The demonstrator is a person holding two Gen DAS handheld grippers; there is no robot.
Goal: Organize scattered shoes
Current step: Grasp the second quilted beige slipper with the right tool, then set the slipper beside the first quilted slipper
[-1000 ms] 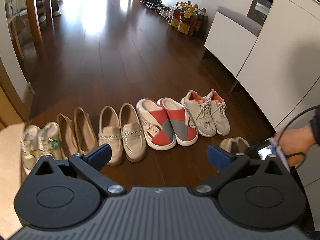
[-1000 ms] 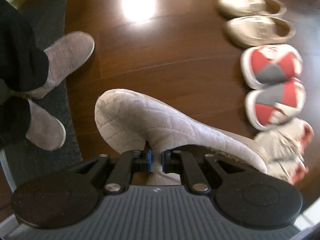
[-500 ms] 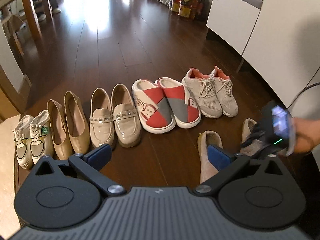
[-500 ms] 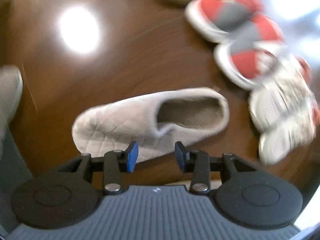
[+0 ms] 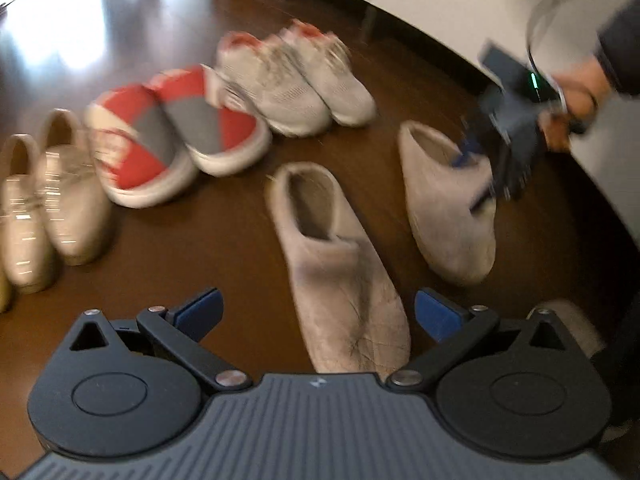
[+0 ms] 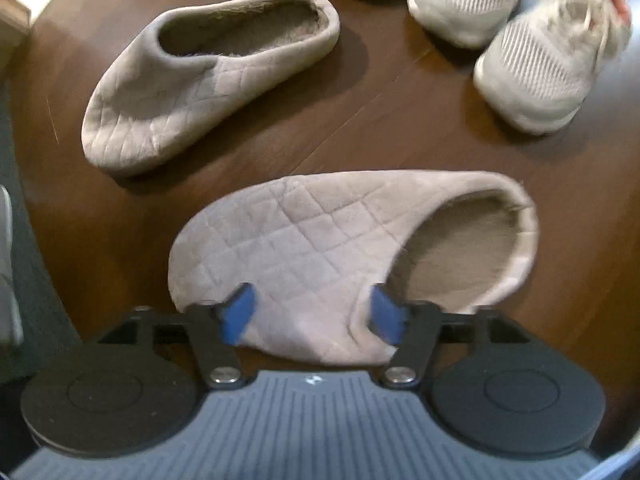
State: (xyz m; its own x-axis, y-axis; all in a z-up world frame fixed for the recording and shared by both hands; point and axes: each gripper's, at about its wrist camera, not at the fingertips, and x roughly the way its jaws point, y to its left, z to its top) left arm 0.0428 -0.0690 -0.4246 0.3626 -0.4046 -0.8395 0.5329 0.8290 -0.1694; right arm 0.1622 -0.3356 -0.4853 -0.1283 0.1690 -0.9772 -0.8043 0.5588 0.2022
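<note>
Two grey quilted slippers lie on the dark wood floor (image 5: 200, 248), apart from each other. The left claw (image 5: 316, 314) hangs with its blue pads wide apart above the toe of the nearer slipper (image 5: 340, 280). The right claw (image 6: 314, 314), held in a hand (image 5: 576, 92) at 2 o'clock in the left view, stands spread over the second slipper (image 6: 320, 240), pads either side of its upper, not clamped. White sneakers (image 5: 300, 76) and red-and-grey slippers (image 5: 172, 136) sit in a row at 11 o'clock.
</note>
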